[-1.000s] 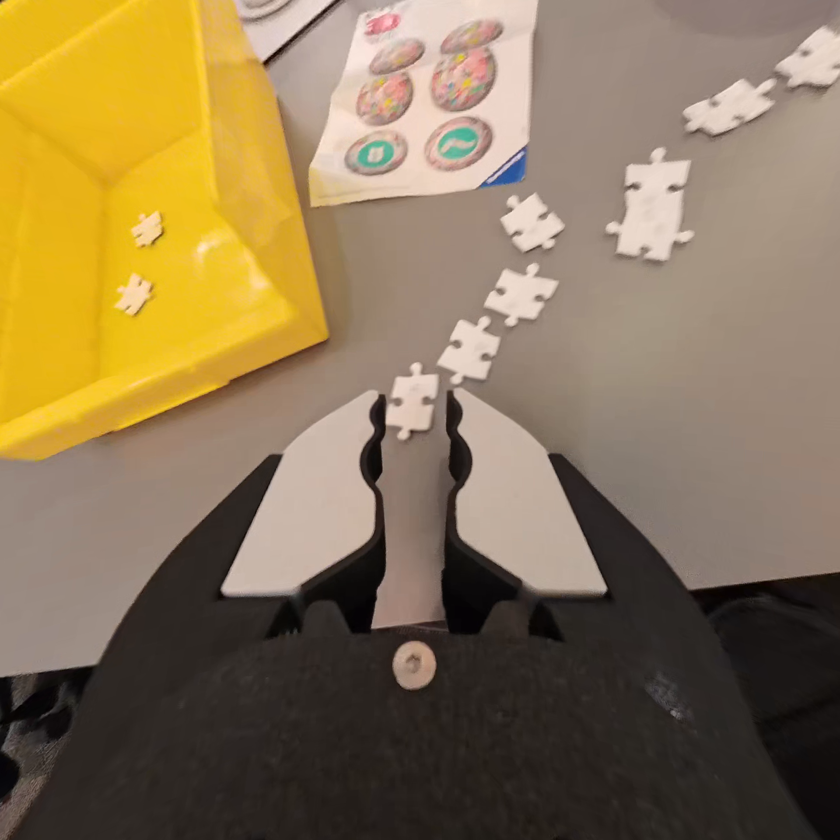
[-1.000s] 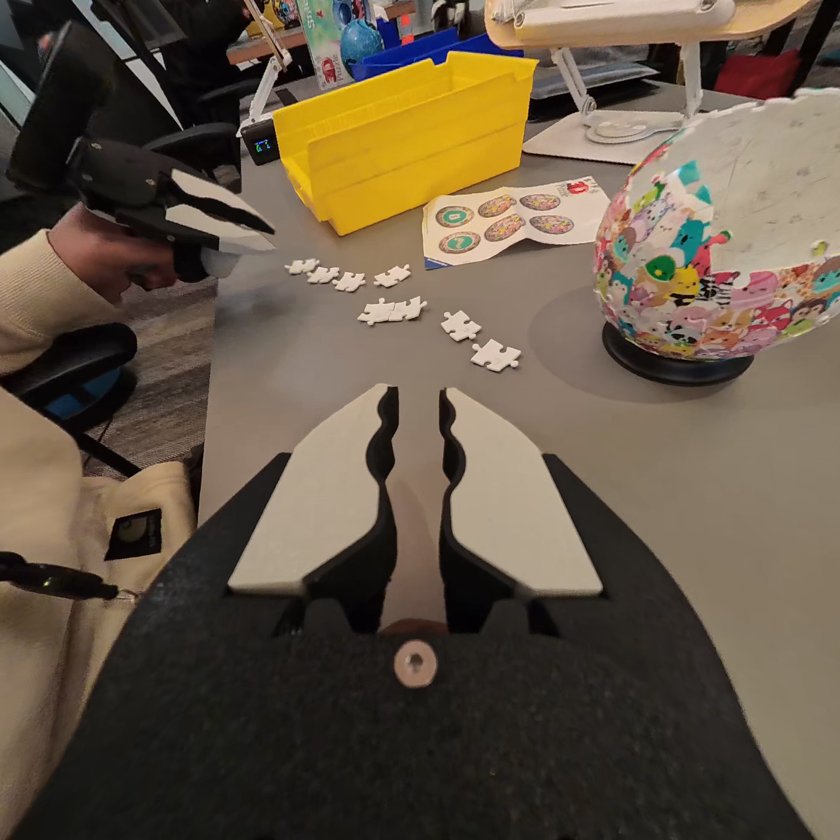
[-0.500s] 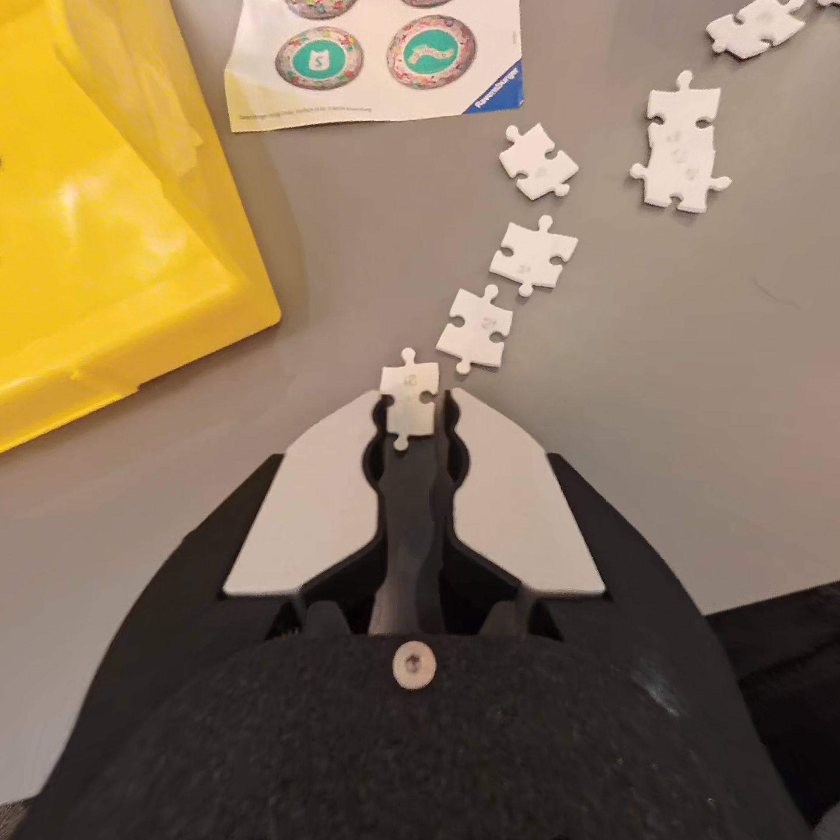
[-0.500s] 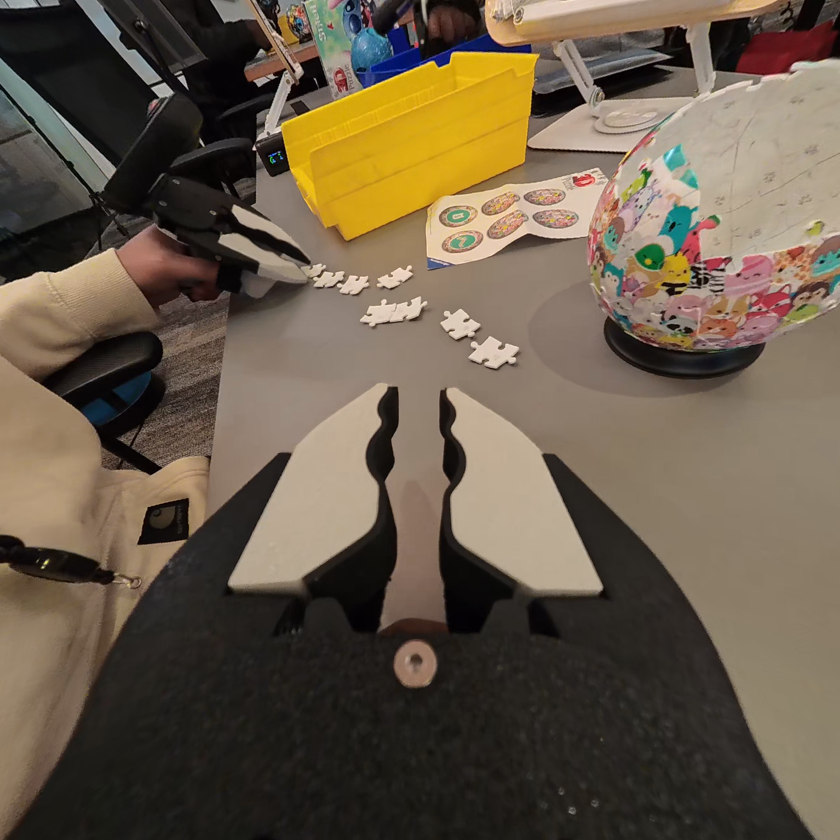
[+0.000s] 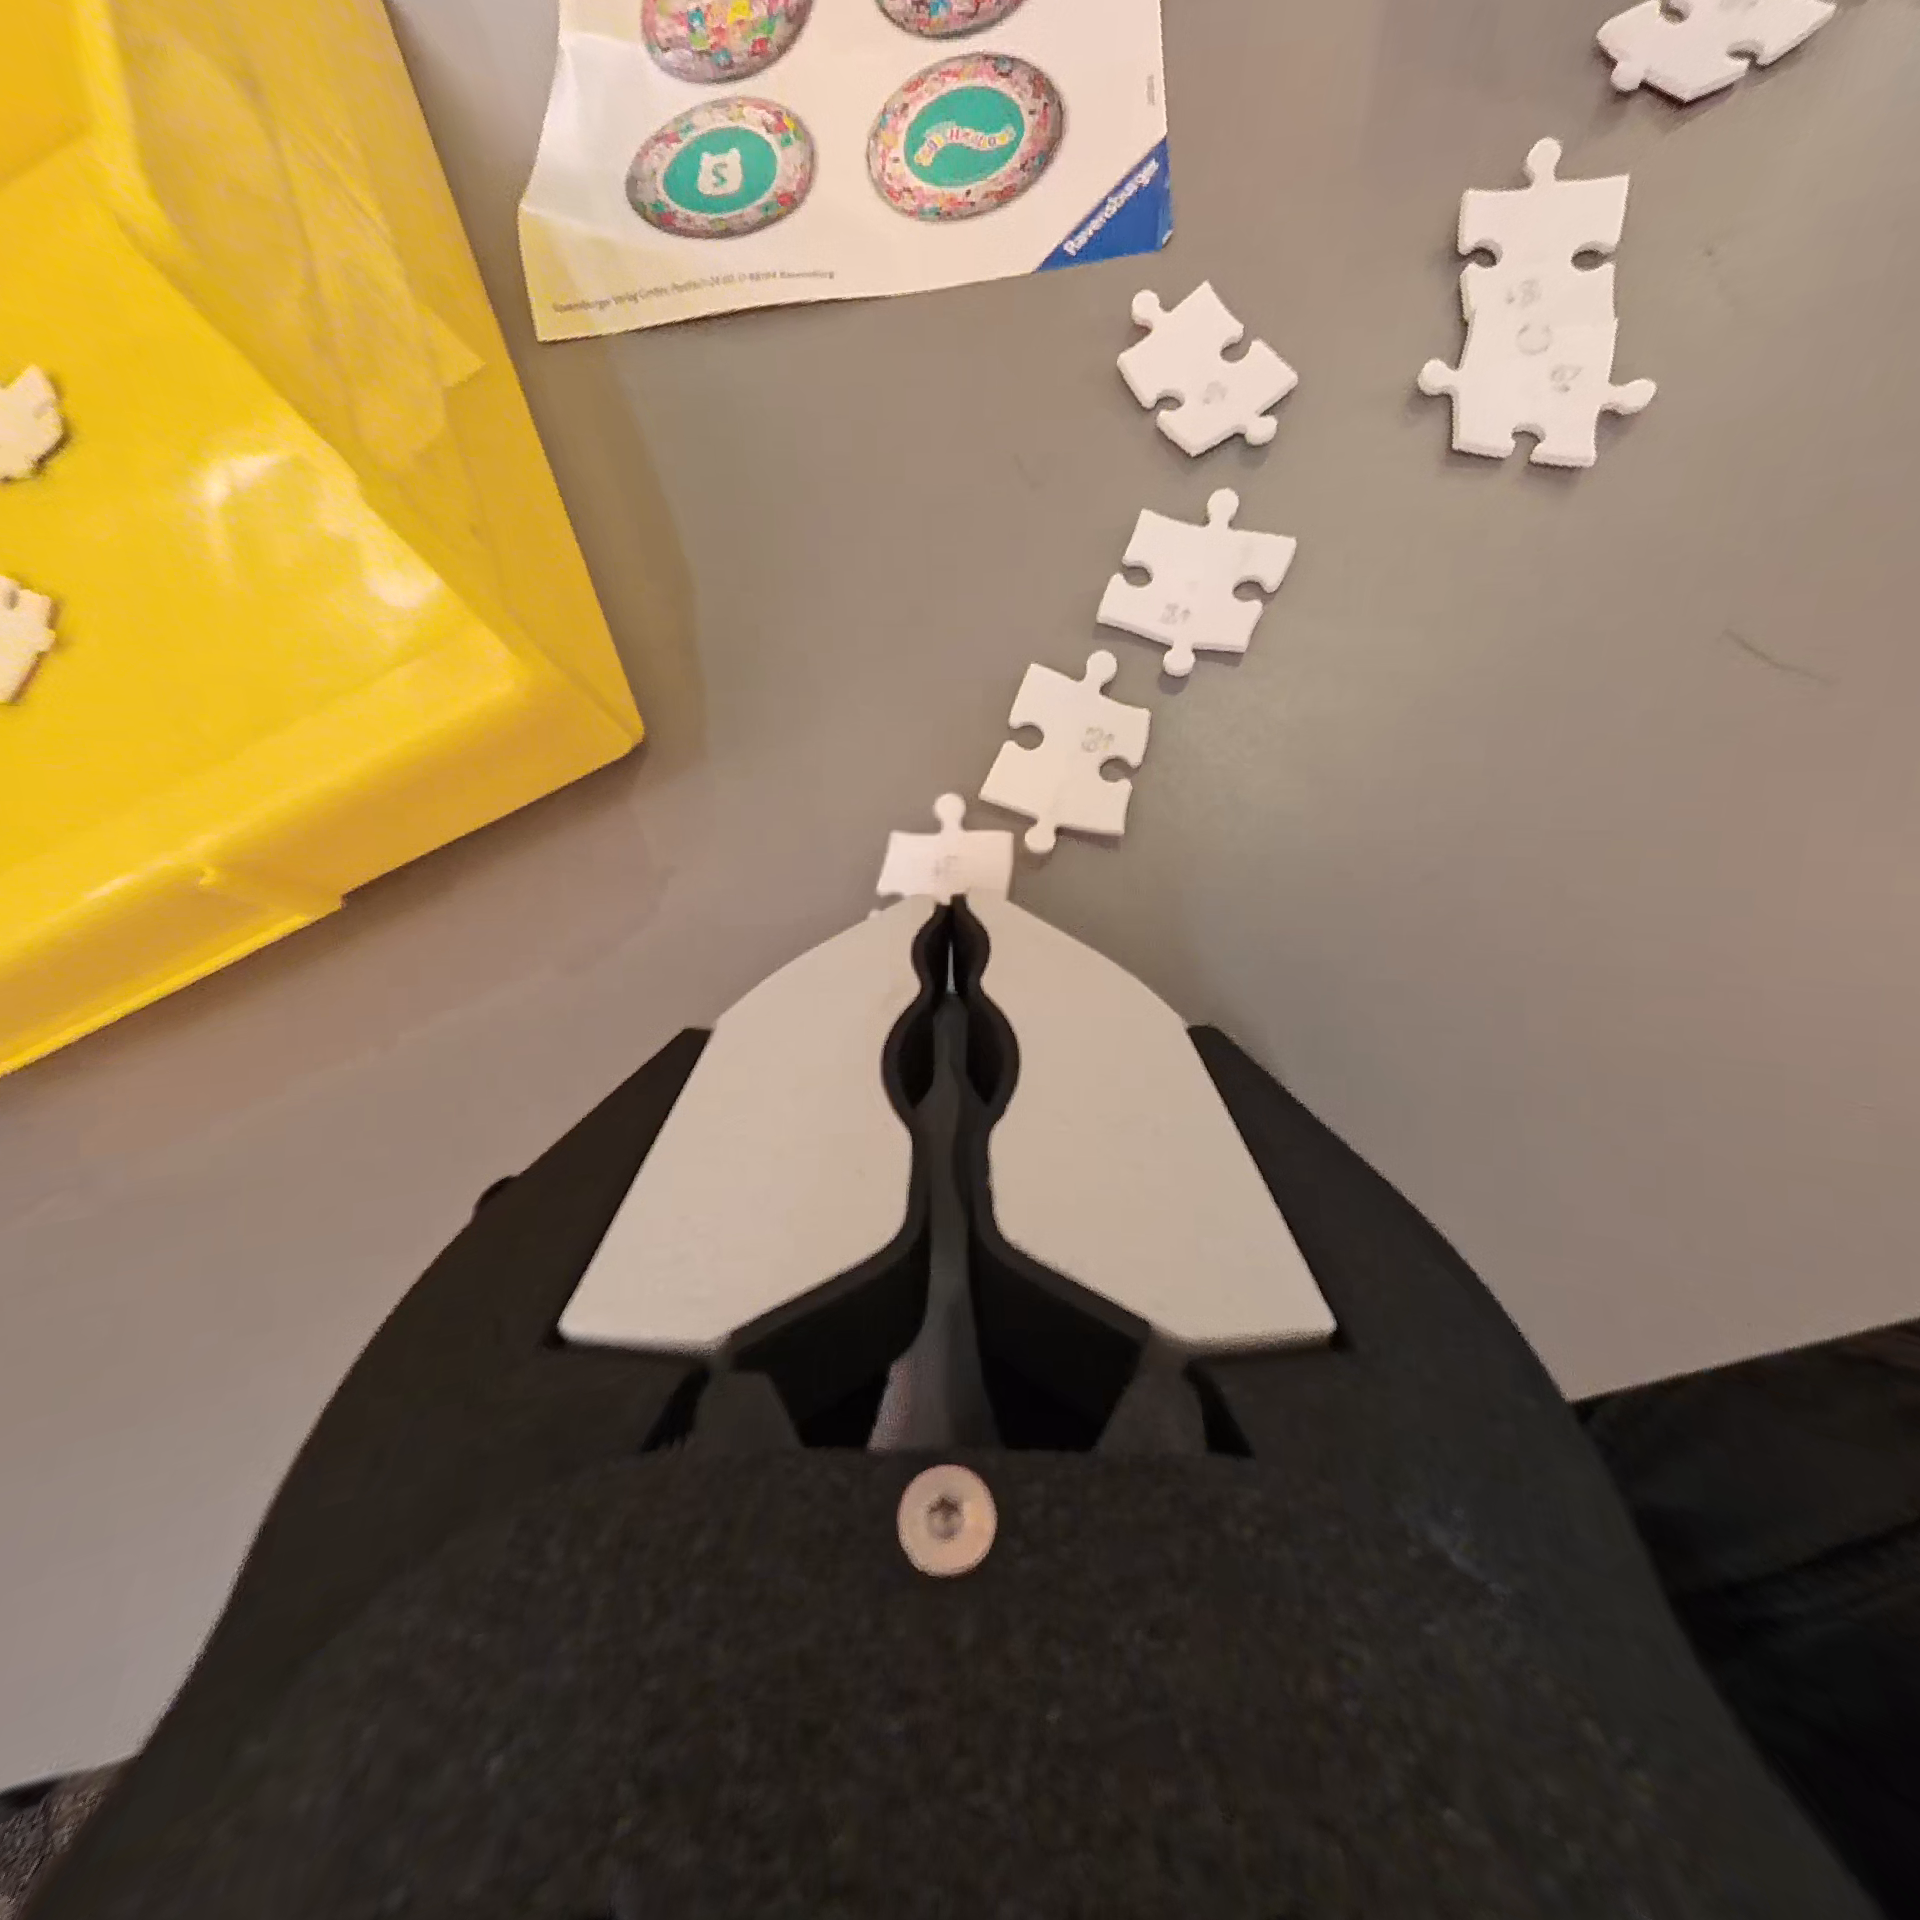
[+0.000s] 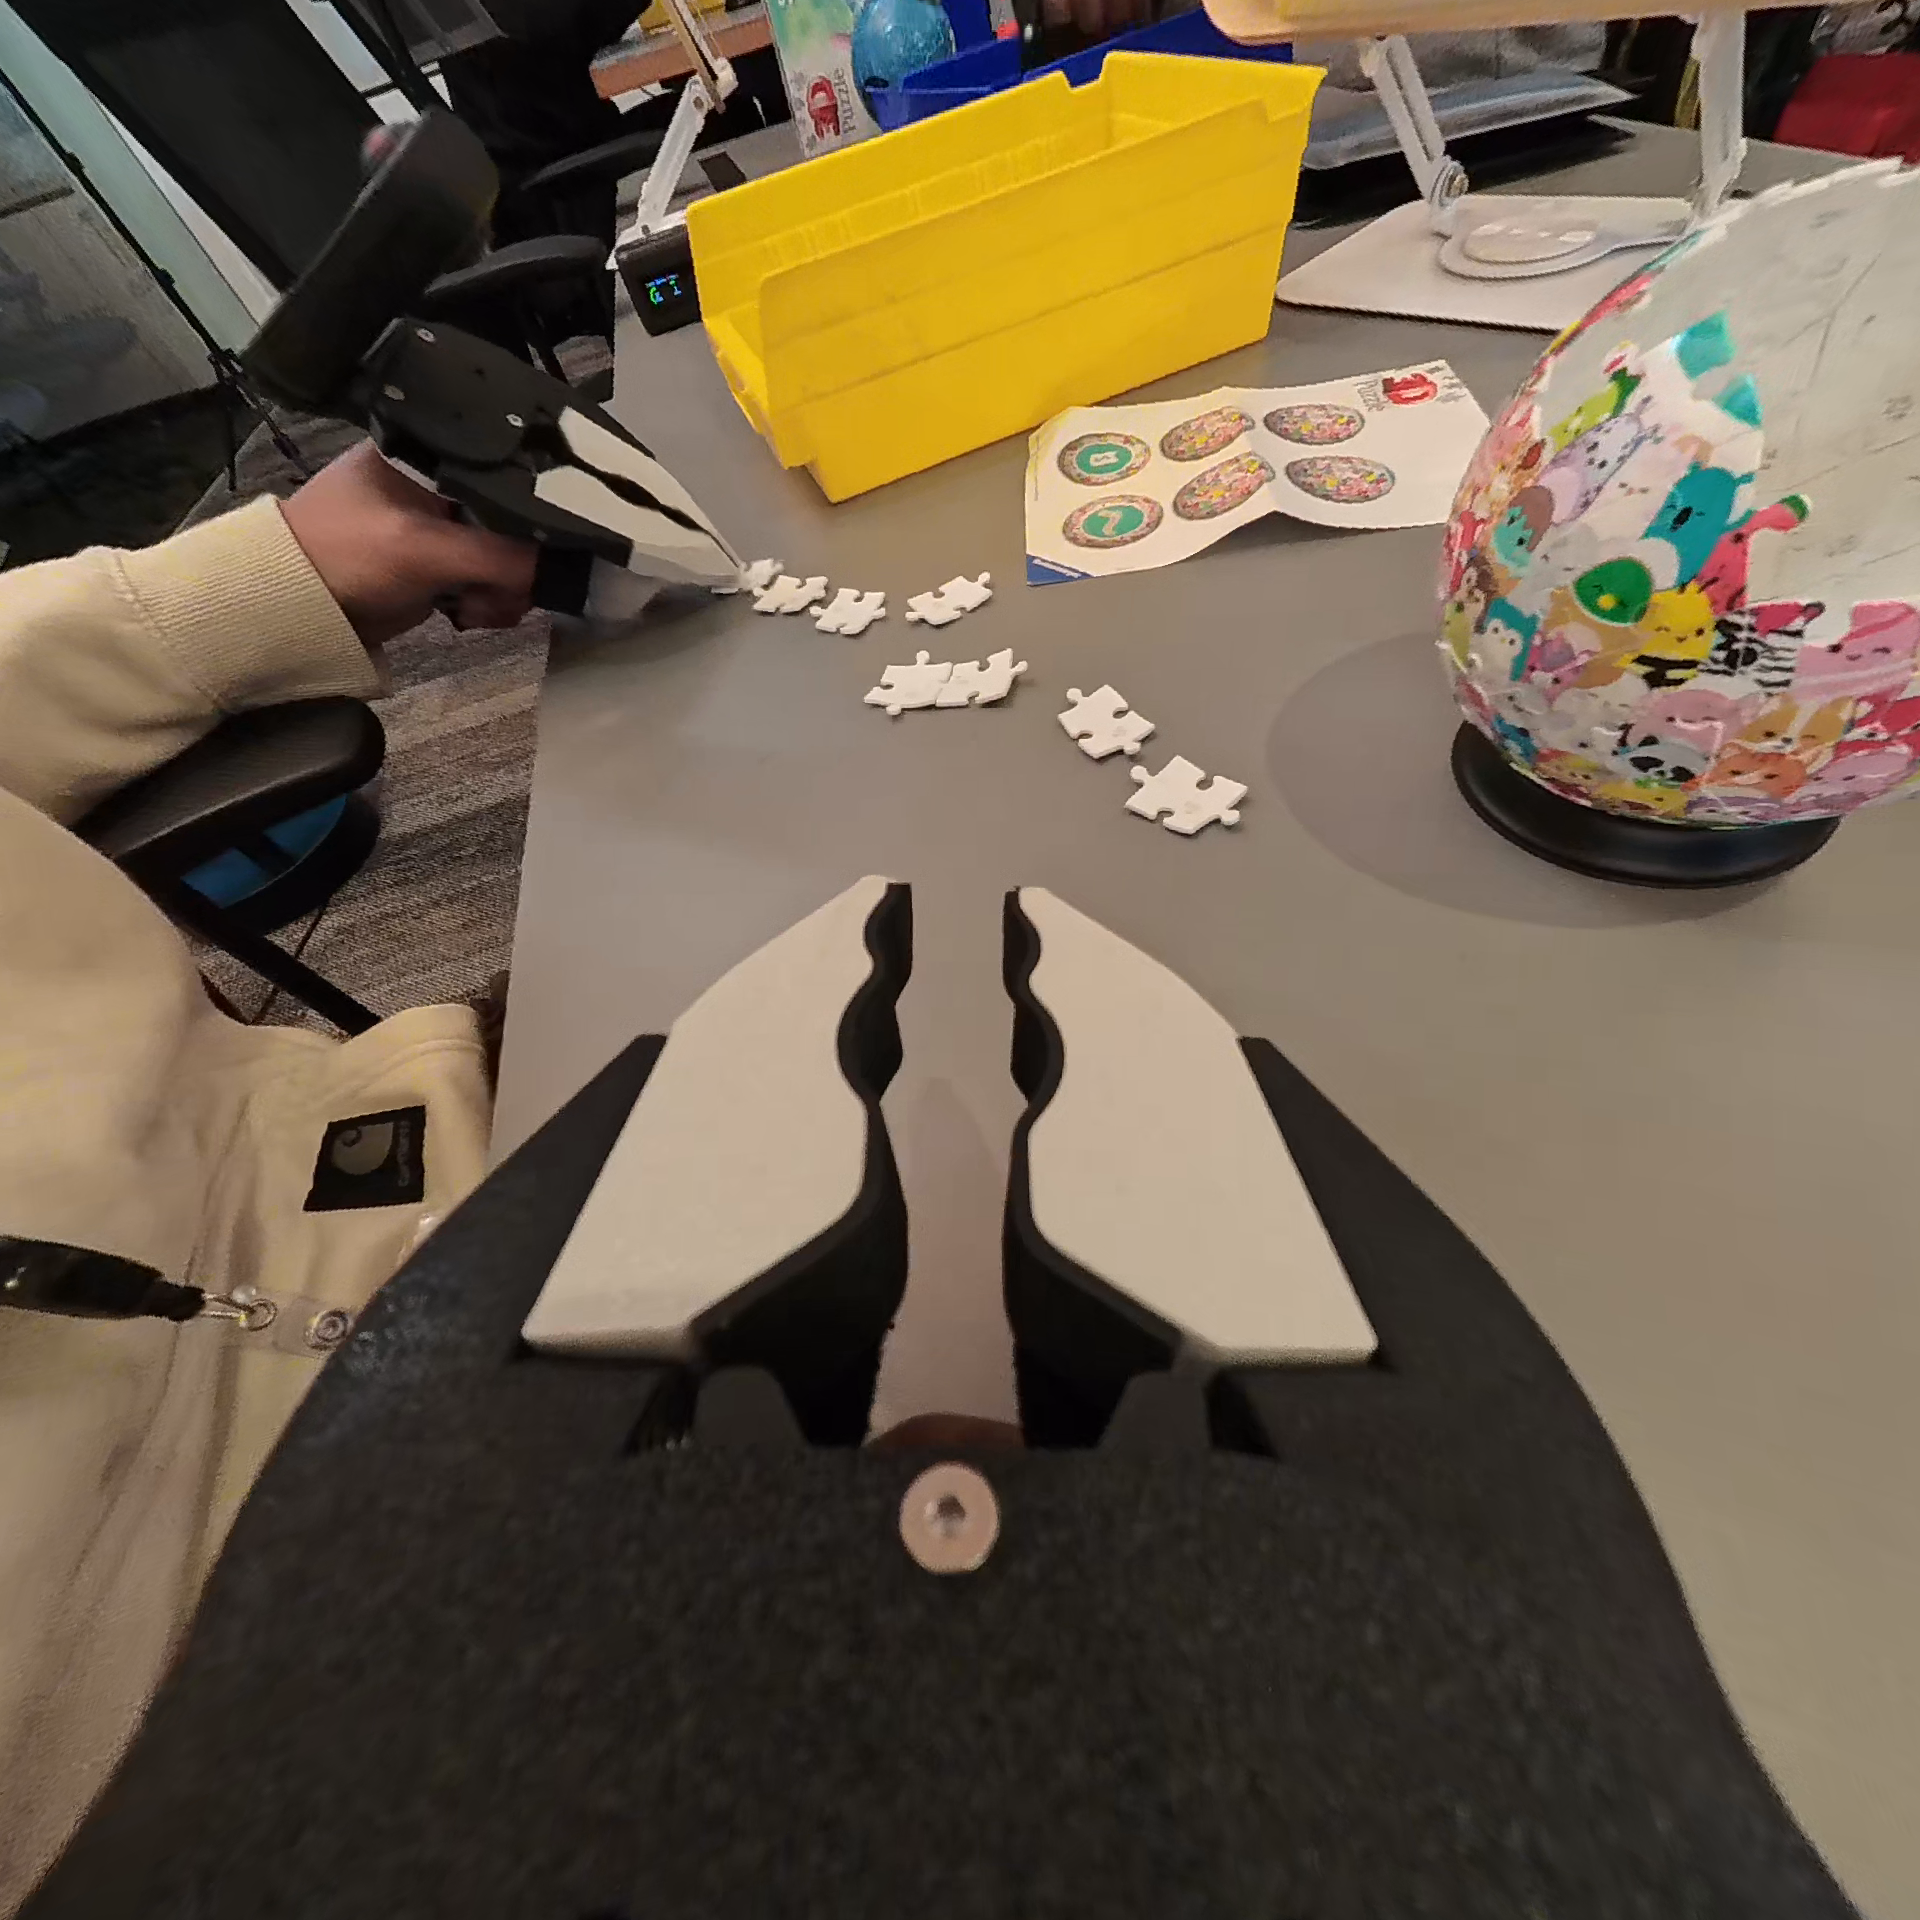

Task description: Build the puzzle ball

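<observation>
White, face-down puzzle pieces lie in a loose curved row on the grey bench. The left tool has its jaws drawn together on the near edge of the nearest piece; only the far half of that piece shows past the tips. Whether it has left the bench surface cannot be told.

The right tool hangs above bare bench with a narrow gap between its jaws and nothing in them.

Task item: the puzzle ball stands on a dark ring stand at the right of the bench, well apart from the left tool. Its lower part is assembled and shows coloured cartoon figures. Its upper part shows a pale inner surface with a toothed rim, so the shell appears open at the top.

Progress, as judged:
- Done: roughly the lower half or more of the shell.
- In hand: pickup of one loose piece.
- Left: carrying that piece to the open rim and seating it, then the other loose pieces, including a joined pair.
- Two further pieces lie in the yellow bin.

An instruction sheet lies between the bin and the row of pieces. The total number of pieces outstanding cannot be told, as the far side of the ball is hidden.
</observation>
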`<state>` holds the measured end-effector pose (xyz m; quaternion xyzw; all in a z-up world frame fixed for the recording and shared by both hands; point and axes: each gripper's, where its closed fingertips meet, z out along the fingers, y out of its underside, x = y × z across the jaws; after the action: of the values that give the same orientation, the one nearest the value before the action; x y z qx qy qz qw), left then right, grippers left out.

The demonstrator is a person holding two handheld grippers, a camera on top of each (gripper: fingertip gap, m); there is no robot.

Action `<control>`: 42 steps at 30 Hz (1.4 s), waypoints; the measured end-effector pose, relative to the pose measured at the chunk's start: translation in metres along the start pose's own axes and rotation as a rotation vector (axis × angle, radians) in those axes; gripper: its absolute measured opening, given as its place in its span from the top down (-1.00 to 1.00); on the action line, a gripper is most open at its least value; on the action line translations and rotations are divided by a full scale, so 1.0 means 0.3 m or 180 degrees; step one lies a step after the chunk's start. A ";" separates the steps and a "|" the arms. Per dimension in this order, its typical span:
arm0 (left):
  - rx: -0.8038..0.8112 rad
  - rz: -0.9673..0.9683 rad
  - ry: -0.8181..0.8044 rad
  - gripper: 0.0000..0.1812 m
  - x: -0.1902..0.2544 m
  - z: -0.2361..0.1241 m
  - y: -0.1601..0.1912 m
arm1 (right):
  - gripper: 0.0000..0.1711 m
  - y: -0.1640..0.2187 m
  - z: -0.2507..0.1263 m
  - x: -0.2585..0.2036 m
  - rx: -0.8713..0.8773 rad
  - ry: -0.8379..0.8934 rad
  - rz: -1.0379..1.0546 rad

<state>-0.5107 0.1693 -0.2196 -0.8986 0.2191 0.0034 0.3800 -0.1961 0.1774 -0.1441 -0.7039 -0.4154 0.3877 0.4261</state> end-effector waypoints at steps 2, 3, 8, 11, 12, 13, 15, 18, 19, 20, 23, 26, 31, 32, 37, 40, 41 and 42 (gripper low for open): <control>0.0062 -0.0021 -0.0050 1.00 -0.010 -0.023 -0.001 | 0.81 0.003 0.002 -0.004 -0.0020 -0.0007 -0.0013; 0.0087 -0.0046 -0.0075 1.00 -0.019 -0.034 -0.001 | 0.81 0.003 0.003 -0.005 -0.0026 -0.0010 -0.0013; 0.0066 -0.0076 0.0022 0.81 -0.038 -0.036 0.005 | 0.81 0.008 0.008 -0.010 -0.0054 -0.0037 -0.0024; -0.0024 -0.0040 0.0024 0.46 -0.026 -0.004 -0.005 | 0.81 0.008 0.011 -0.005 -0.0059 -0.0025 -0.0033; -0.0071 0.0012 -0.0015 0.43 -0.025 0.007 -0.004 | 0.81 0.010 0.011 -0.004 -0.0063 -0.0030 -0.0021; -0.0087 0.0051 -0.0020 0.45 -0.022 0.014 -0.006 | 0.81 0.010 0.010 -0.003 -0.0061 -0.0034 -0.0010; -0.0107 0.0039 0.0005 0.48 -0.020 0.023 -0.011 | 0.81 0.007 0.006 -0.001 -0.0037 -0.0036 0.0006; -0.0136 0.0064 0.0080 0.86 -0.009 0.027 -0.003 | 0.81 0.006 0.004 0.000 -0.0030 -0.0060 0.0043; -0.0115 0.0094 0.0051 0.87 -0.009 0.027 -0.003 | 0.81 0.006 0.003 -0.001 -0.0027 -0.0068 0.0053; -0.0111 0.0101 0.0037 0.87 -0.009 0.027 -0.003 | 0.81 0.006 0.003 -0.001 -0.0027 -0.0072 0.0058; -0.0130 0.0065 0.0012 0.89 -0.017 0.026 -0.001 | 0.81 0.009 0.007 -0.005 -0.0044 -0.0085 0.0050; -0.0112 0.0036 -0.0015 0.92 -0.028 0.022 -0.003 | 0.81 0.015 0.013 -0.009 -0.0081 -0.0078 0.0006; 0.0157 -0.0110 0.0288 0.98 0.024 -0.024 -0.079 | 0.81 0.005 0.019 -0.012 -0.0059 -0.0057 -0.0077; 0.0315 -0.0151 0.0433 0.99 0.051 -0.050 -0.127 | 0.81 -0.005 0.020 -0.016 -0.0024 -0.0091 -0.0106; 0.1168 -0.0652 0.1967 0.99 0.206 -0.193 -0.471 | 0.80 -0.080 0.071 -0.054 -0.0086 -0.0513 -0.0452; 0.1130 -0.0923 0.2889 0.99 0.293 -0.194 -0.623 | 0.80 -0.147 0.127 -0.079 -0.0160 -0.0787 -0.0801; 0.1124 -0.0932 0.3071 0.99 0.323 -0.185 -0.664 | 0.80 -0.184 0.141 -0.077 -0.0085 -0.0803 -0.0897; 0.1078 -0.0918 0.3268 0.99 0.362 -0.177 -0.696 | 0.80 -0.216 0.150 -0.073 -0.0015 -0.0828 -0.0950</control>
<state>-0.3384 0.2188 -0.0583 -0.7322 0.2484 -0.5219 0.3602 -0.2609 0.1889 -0.0953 -0.5795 -0.5676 0.4069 0.4199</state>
